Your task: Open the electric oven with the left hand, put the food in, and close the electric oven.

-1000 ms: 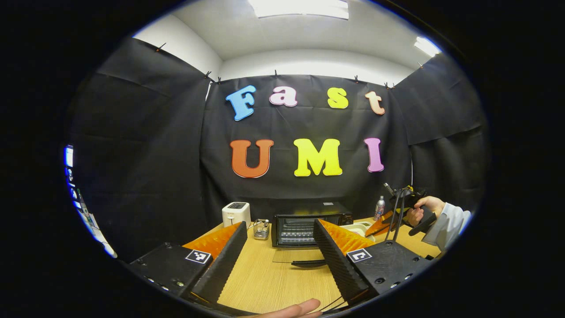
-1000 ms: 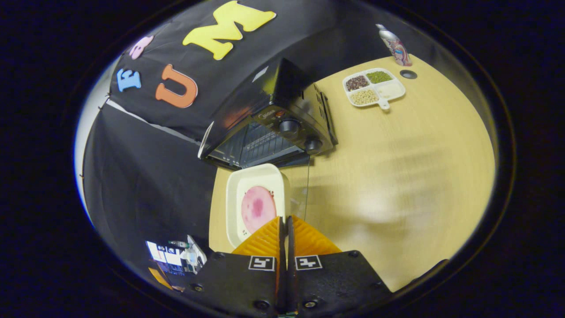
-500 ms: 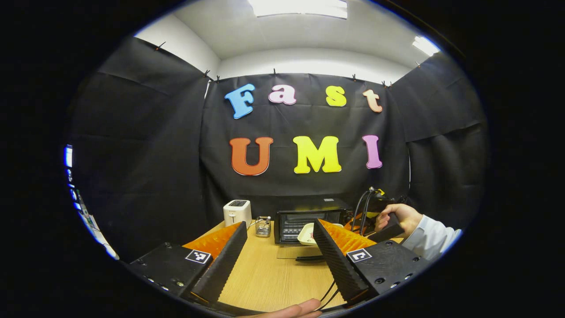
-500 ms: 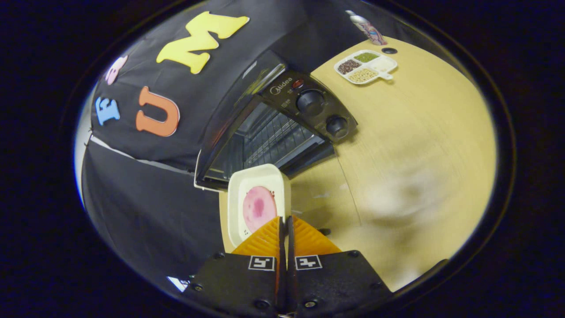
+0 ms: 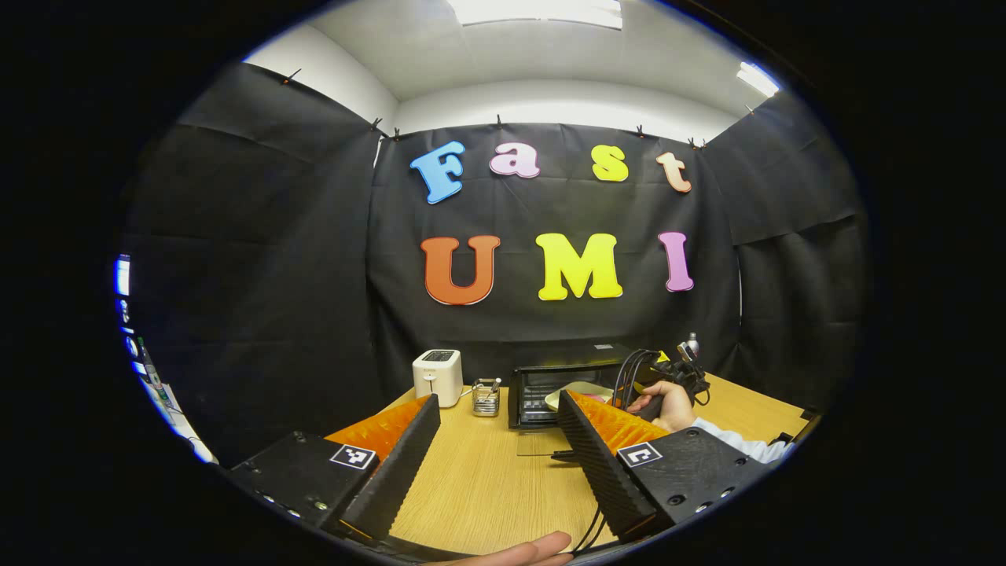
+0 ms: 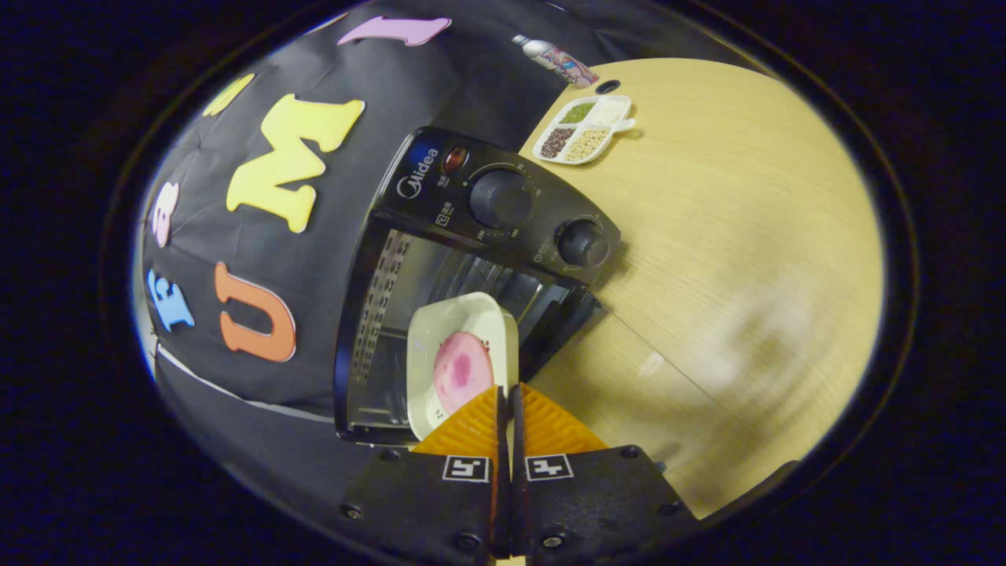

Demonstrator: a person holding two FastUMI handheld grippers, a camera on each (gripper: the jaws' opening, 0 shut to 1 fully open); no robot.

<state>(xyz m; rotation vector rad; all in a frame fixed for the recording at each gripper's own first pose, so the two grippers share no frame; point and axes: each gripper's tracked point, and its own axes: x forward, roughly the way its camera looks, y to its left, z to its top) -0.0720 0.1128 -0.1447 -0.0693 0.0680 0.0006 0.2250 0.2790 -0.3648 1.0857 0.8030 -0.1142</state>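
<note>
Right gripper (image 6: 507,393) clamping plate (image 6: 440,330), oven (image 6: 503,200) marked "Midea"

The right gripper's fingers (image 6: 471,424) hide the plate's (image 6: 460,322) near rim.

"Midea" on oven (image 6: 471,236) front (rest unreadable).

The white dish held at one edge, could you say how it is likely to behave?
The white dish looks rigid and stays flat, so probably stiff. Pinched at one rim by the right tongs, it may tilt, and its pink slice could slide.
</note>
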